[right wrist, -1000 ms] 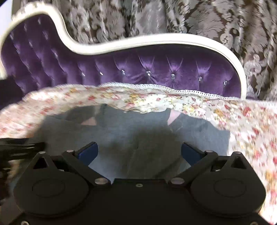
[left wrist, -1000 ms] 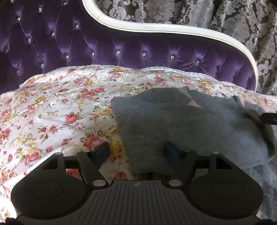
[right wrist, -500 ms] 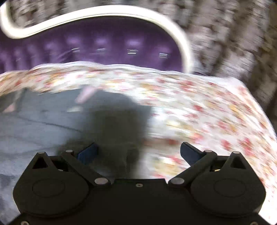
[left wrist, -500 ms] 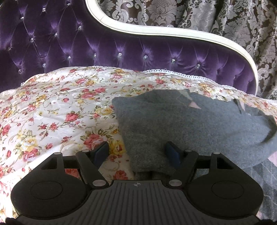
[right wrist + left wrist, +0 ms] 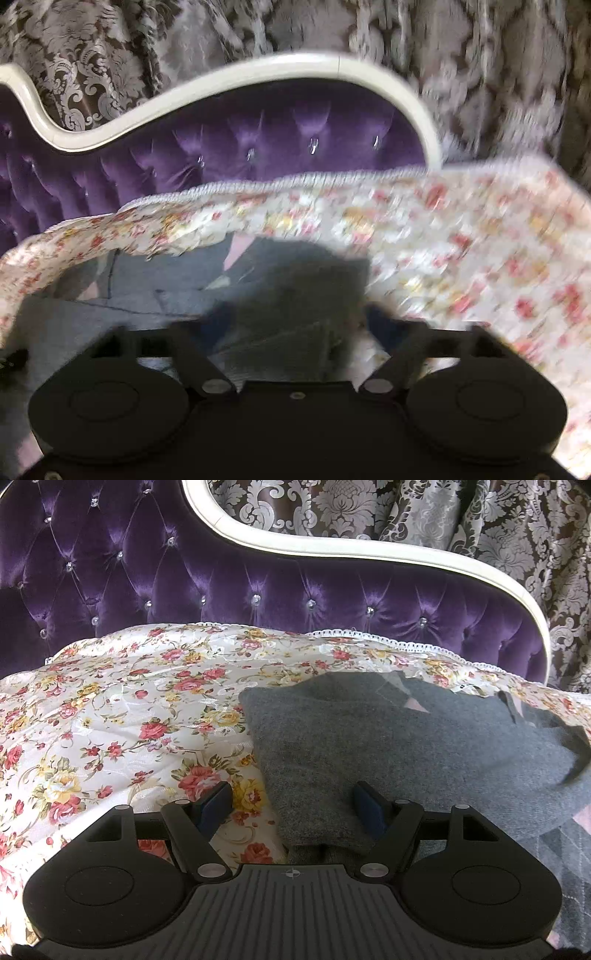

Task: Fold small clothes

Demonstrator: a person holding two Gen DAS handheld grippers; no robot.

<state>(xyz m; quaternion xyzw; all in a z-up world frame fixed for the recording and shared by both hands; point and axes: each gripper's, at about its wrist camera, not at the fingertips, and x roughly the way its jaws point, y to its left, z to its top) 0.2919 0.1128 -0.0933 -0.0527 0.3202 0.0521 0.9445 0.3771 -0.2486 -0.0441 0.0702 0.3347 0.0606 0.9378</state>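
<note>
A small grey knit garment (image 5: 388,746) lies partly folded on the floral bedspread (image 5: 122,709). Its left edge runs between the fingers of my left gripper (image 5: 291,806), which is open with the right finger resting on the cloth. In the right wrist view, which is blurred, the garment (image 5: 155,295) lies at the lower left. My right gripper (image 5: 299,321) is open, with a dark shaded fold of the garment between its fingers.
A purple tufted headboard (image 5: 258,587) with a white curved frame stands behind the bed, and also shows in the right wrist view (image 5: 258,147). Patterned curtains (image 5: 480,520) hang behind it. The lace edge of the bedspread runs along the headboard.
The right gripper swung to the right and then back toward the garment's right side, and its view is blurred with motion. The left gripper has hardly moved.
</note>
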